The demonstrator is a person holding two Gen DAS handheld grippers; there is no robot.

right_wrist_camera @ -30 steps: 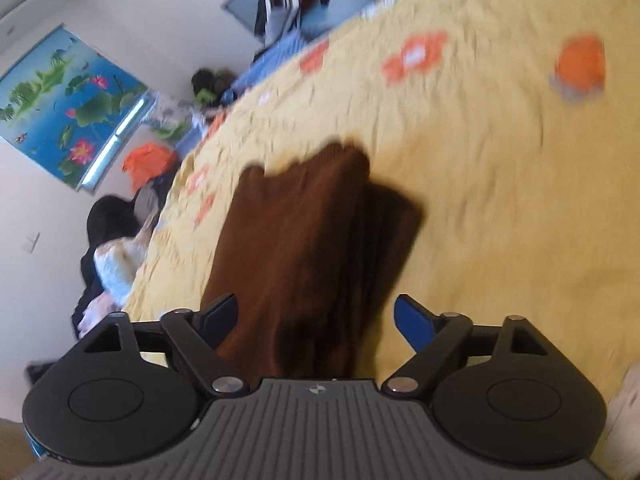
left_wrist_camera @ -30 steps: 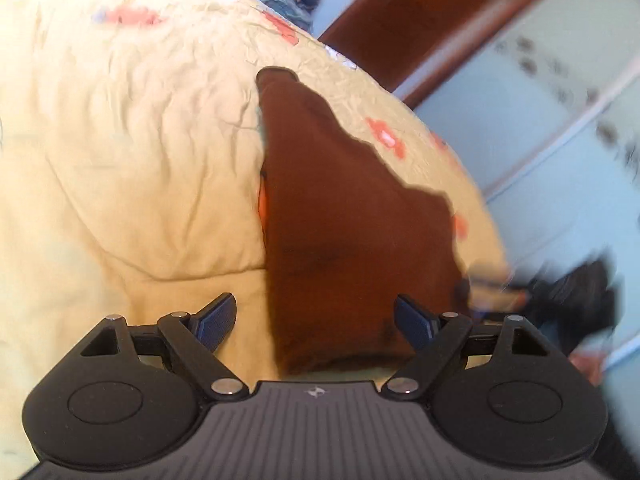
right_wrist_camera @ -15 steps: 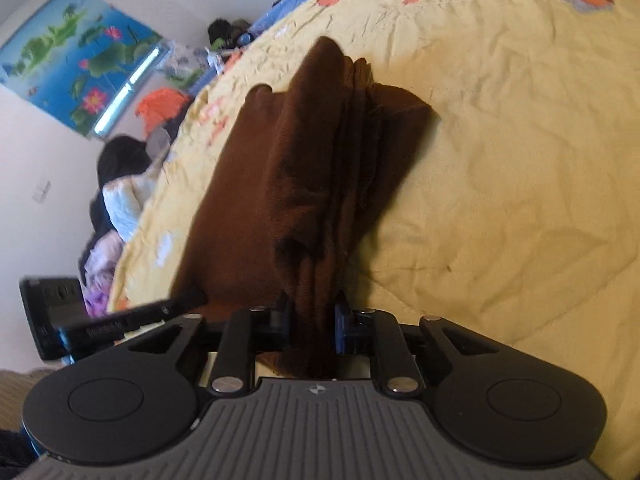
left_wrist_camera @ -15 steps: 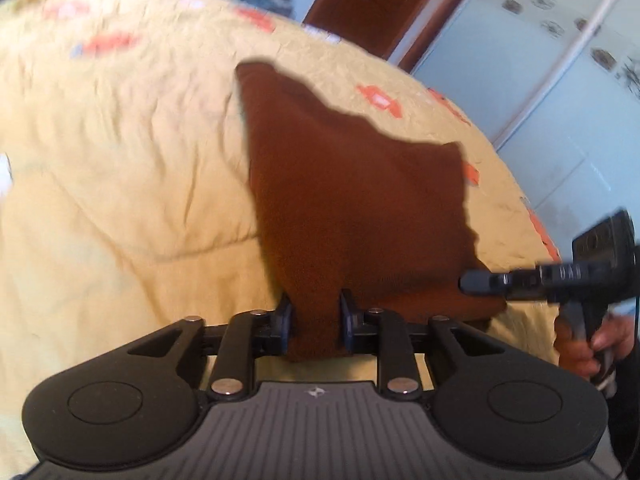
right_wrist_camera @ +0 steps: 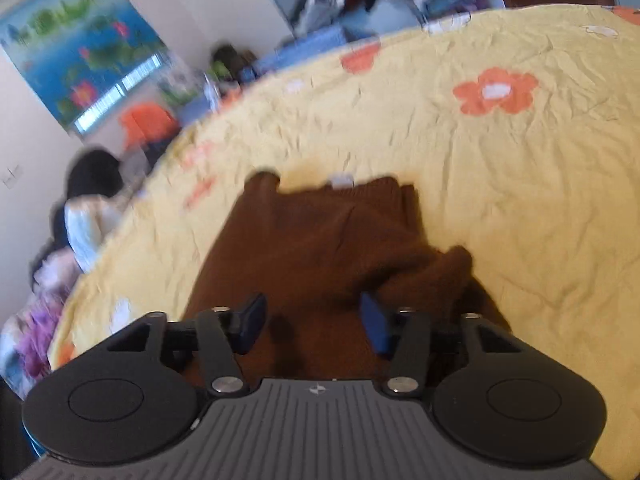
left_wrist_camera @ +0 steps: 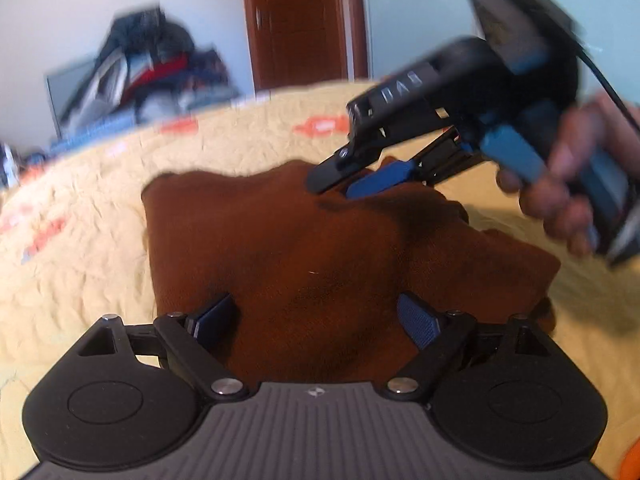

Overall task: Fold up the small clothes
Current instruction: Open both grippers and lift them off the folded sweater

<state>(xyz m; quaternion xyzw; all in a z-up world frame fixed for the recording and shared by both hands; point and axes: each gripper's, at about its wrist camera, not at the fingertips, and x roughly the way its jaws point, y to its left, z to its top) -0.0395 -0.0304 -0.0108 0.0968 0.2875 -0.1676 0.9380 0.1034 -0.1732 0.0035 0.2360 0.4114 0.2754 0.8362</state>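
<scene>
A small brown garment (left_wrist_camera: 304, 256) lies folded over on the yellow flowered bedspread (left_wrist_camera: 80, 248). My left gripper (left_wrist_camera: 320, 320) is open, its jaws on either side of the garment's near edge, holding nothing. My right gripper (right_wrist_camera: 312, 324) is open just above the same garment (right_wrist_camera: 320, 240), with a bunched fold beside its right finger. In the left wrist view the right gripper (left_wrist_camera: 360, 180) hovers over the garment's far right part, held by a hand (left_wrist_camera: 568, 184).
The bedspread (right_wrist_camera: 520, 184) spreads wide around the garment. A pile of clothes (left_wrist_camera: 152, 68) lies past the bed's far edge, beside a brown door (left_wrist_camera: 300, 20). More clothes (right_wrist_camera: 76, 232) and a water-lily poster (right_wrist_camera: 80, 48) are at the left.
Both grippers were shut on the garment's near edge half a second ago. They have carried it over into a fold, opened and let it go on the bed.
</scene>
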